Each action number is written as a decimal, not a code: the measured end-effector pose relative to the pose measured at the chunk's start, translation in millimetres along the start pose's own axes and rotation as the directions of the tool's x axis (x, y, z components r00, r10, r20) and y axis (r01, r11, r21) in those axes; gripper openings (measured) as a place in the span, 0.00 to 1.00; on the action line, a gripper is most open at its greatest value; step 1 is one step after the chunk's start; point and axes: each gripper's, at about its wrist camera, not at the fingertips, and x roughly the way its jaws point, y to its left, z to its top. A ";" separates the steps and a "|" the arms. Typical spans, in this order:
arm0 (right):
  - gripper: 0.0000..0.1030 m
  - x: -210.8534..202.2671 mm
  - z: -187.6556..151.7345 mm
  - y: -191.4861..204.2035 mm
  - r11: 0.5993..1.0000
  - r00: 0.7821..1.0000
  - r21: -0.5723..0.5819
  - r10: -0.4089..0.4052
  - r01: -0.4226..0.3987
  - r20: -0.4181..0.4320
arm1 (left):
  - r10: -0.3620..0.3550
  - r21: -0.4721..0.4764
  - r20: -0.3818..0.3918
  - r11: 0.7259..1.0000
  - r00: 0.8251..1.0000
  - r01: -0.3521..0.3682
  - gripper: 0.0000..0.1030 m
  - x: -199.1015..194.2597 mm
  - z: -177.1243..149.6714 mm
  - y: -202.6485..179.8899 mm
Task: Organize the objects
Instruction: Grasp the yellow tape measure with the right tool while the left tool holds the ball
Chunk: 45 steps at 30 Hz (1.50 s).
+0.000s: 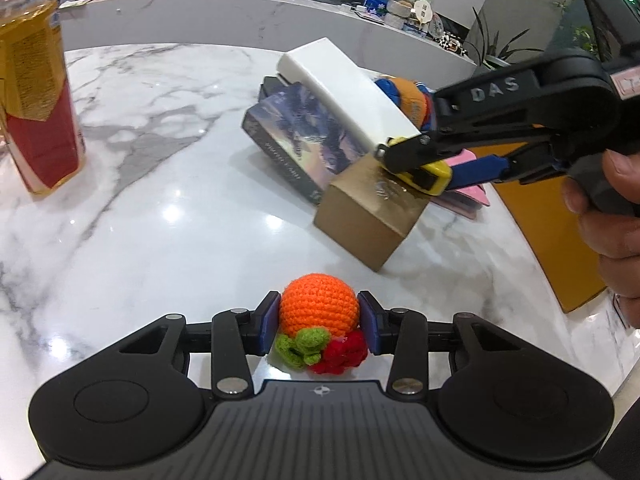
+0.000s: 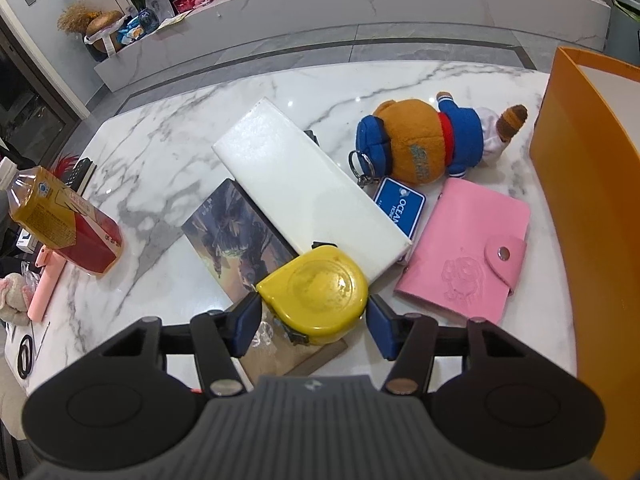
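My left gripper (image 1: 319, 322) is shut on an orange crocheted fruit (image 1: 318, 312) with green and red bits, held just above the marble table (image 1: 160, 208). My right gripper (image 2: 313, 320) is shut on a yellow tape measure (image 2: 316, 292), held over a gold box (image 1: 368, 216); it also shows in the left wrist view (image 1: 434, 174). Beside the box lie a picture book (image 2: 236, 240), a long white box (image 2: 304, 192), a plush bear keychain (image 2: 424, 144) and a pink card wallet (image 2: 464, 252).
A bottle of amber drink with a red label (image 1: 36, 92) stands at the left; it also shows in the right wrist view (image 2: 64, 220). An orange open box (image 2: 592, 208) stands at the right table edge. Small items lie at the far left edge (image 2: 40, 288).
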 end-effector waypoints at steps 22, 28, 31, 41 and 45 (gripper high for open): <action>0.57 -13.7 -8.4 4.4 0.999 1.000 -0.034 0.013 -0.013 -0.010 | 0.034 0.032 -0.001 0.999 0.999 -0.034 0.46 -8.0 -3.6 2.6; 0.57 -20.1 -9.4 1.4 0.999 1.000 -0.026 0.028 -0.028 -0.001 | 0.043 0.048 0.000 0.998 0.999 -0.043 0.46 -15.1 1.1 -0.7; 0.56 -23.7 -11.1 -0.4 0.999 0.999 -0.022 0.034 -0.034 0.001 | 0.048 0.062 0.004 0.997 0.999 -0.049 0.47 -18.1 3.2 -5.6; 0.56 -11.5 -16.0 -5.6 0.999 0.998 -0.017 0.042 -0.043 -0.046 | 0.044 0.070 -0.007 0.997 0.999 -0.043 0.47 -15.7 -1.3 -16.6; 0.62 -8.1 -14.1 1.9 0.998 0.999 -0.052 0.021 -0.022 -0.028 | 0.040 0.072 -0.010 0.997 0.999 -0.039 0.47 -16.2 -3.0 -18.9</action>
